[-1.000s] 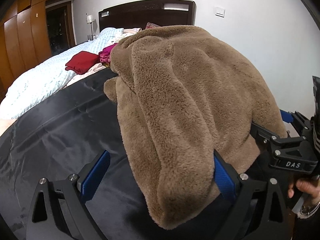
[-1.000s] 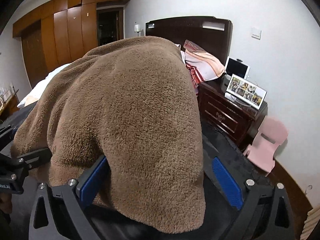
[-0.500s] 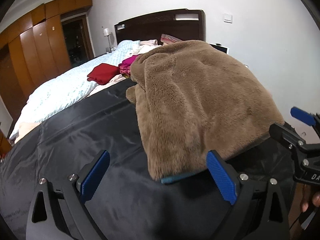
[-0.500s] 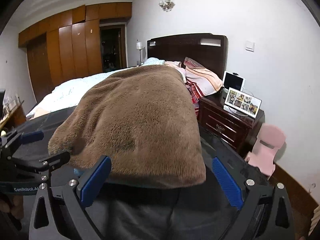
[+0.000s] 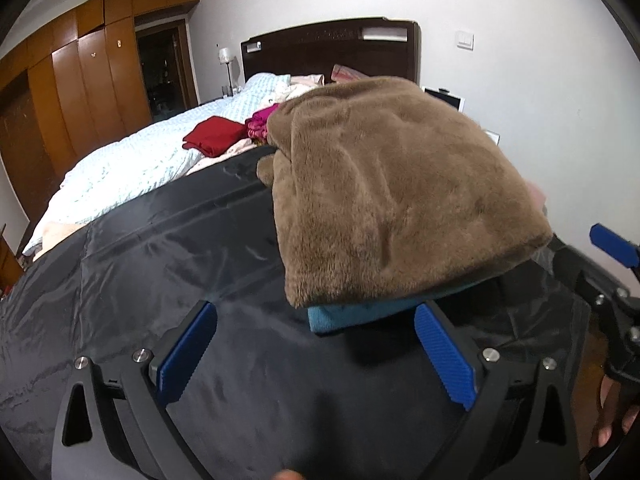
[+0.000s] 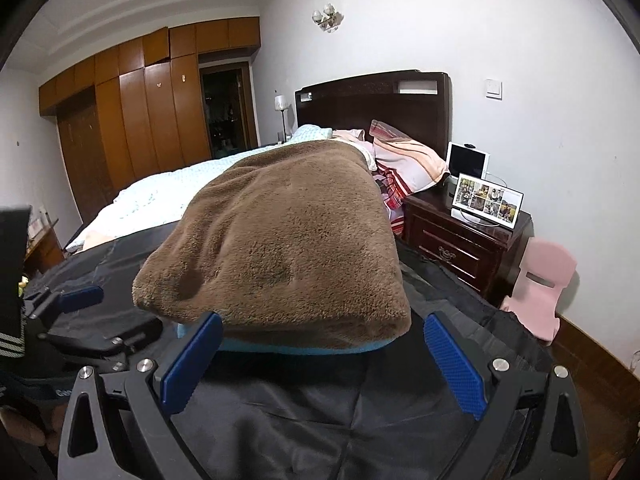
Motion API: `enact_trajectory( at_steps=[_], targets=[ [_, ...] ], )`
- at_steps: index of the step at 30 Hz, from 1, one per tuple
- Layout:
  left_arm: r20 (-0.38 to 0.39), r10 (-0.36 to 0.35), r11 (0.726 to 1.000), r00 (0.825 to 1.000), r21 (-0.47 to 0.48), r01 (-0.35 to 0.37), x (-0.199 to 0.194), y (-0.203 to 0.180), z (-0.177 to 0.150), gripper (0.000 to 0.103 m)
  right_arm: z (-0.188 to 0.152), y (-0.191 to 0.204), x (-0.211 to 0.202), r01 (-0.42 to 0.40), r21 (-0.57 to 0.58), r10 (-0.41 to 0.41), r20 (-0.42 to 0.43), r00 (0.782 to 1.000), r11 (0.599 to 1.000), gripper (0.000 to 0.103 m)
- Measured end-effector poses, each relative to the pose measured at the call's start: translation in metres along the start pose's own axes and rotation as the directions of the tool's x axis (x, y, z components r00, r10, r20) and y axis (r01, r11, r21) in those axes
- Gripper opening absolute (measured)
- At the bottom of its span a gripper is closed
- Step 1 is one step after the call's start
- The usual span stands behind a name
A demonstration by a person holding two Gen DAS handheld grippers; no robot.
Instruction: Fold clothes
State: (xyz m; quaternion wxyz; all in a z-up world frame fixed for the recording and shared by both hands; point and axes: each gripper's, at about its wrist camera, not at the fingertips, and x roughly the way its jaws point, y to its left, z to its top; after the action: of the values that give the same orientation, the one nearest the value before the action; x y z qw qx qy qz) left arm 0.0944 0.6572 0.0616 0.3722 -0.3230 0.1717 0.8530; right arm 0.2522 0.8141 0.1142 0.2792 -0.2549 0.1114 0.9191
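The brown fleece (image 5: 400, 204) lay folded on the black sheet (image 5: 140, 288) at the near end of the bed, stacked squarely on a teal garment (image 5: 360, 314) whose edge showed beneath it; it seemed set there to build a pile of finished pieces. The left gripper (image 5: 316, 354) hung just short of the stack, its fingers (image 5: 188, 354) spread wide and holding nothing. The right gripper (image 6: 320, 362) sat likewise at the near edge, fingers (image 6: 454, 364) wide and empty, one blue pad just beside the fleece. Both stood clear, probably so the fold could settle undisturbed. Far left, a red garment (image 5: 214, 140) and a magenta one (image 5: 262, 122) waited on the quilt (image 5: 132, 176), apparently the next work.
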Motion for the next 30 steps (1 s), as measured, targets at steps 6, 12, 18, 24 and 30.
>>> enact_trajectory(
  at_steps=[6, 12, 18, 24, 30],
  targets=[
    [-0.029, 0.019, 1.0, 0.999, -0.005, -0.019, 0.004, -0.001, -0.004, 0.102, -0.012, -0.005, 0.008, -0.011, 0.057, 0.013, -0.05, 0.999, 0.998, 0.102],
    [-0.058, 0.017, 1.0, 0.998, -0.02, -0.018, 0.009, 0.001, -0.005, 0.102, -0.014, -0.005, 0.011, -0.009, 0.06, 0.013, -0.067, 0.998, 0.998, 0.102],
    [-0.069, 0.02, 0.999, 0.997, -0.037, -0.022, 0.011, 0.005, -0.007, 0.102, -0.01, 0.002, 0.005, 0.006, 0.032, -0.005, -0.045, 0.999, 0.999, 0.102],
    [-0.058, 0.028, 0.999, 0.998, -0.033, -0.03, 0.008, 0.007, -0.006, 0.102, -0.007, 0.005, 0.004, -0.004, 0.033, 0.005, -0.038, 0.999, 0.999, 0.102],
    [-0.053, 0.034, 0.998, 0.998, -0.046, -0.037, 0.005, 0.015, -0.01, 0.102, -0.005, 0.002, 0.005, -0.009, 0.041, 0.011, -0.038, 0.999, 0.999, 0.102]
  ],
)
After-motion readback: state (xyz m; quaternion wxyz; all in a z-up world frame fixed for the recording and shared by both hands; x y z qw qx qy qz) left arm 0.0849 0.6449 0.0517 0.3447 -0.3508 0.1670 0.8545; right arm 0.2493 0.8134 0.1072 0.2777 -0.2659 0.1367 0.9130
